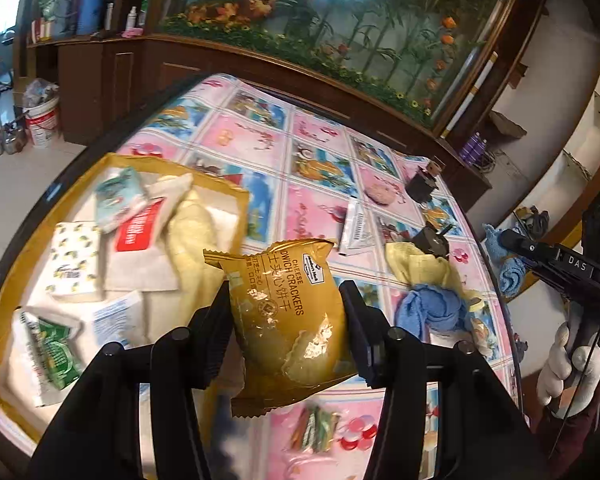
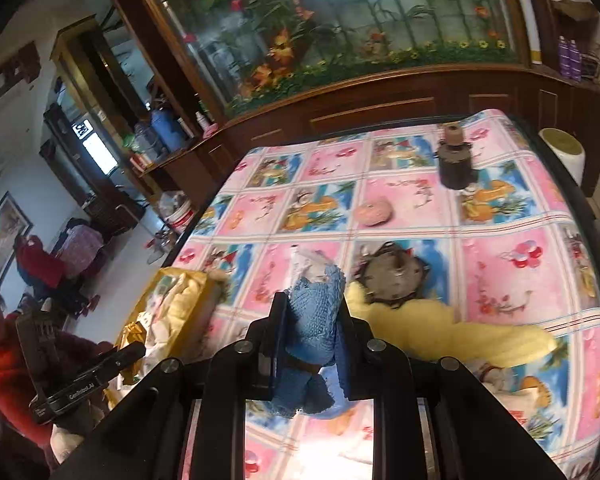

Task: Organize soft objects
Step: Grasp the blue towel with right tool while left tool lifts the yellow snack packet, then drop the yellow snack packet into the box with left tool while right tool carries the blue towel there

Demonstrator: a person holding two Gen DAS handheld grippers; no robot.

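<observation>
The left gripper point(image 1: 286, 300) is clamping a gold snack packet point(image 1: 290, 312) between its 2 jaws; the packet is reading "CHEESE SANDWICH CRACKERS" in part, with Chinese characters alongside, and is hanging above the table edge just right of the gold-rimmed tray point(image 1: 220, 178). The tray is holding soft packs: a white tissue pack with a lemon print point(image 1: 75, 262), a pack with a red label point(image 1: 140, 228) whose writing is too blurred to read, a green-and-white sachet point(image 1: 54, 350), a teal pouch point(image 1: 118, 200) and a pale yellow cloth point(image 1: 192, 228). The right gripper point(image 2: 312, 312) is gripping a blue knitted cloth point(image 2: 316, 320), its jaws closed on the fabric, and is holding it over the patterned tablecloth point(image 2: 412, 200). Just beyond it a yellow cloth point(image 2: 452, 328) is lying on the table with a dark round object point(image 2: 392, 276) sitting on its far end. A white sachet point(image 1: 356, 232) with unreadable print is lying on the cloth, near a second blue cloth point(image 1: 432, 312). A dark cylindrical item point(image 2: 456, 160) is standing toward the far edge, with a pink round item point(image 2: 374, 213) lying left of it. In the left wrist view the other handle is showing "DAS", held by a white-gloved hand point(image 1: 568, 372). A large aquarium point(image 2: 340, 20) is standing behind the table.
</observation>
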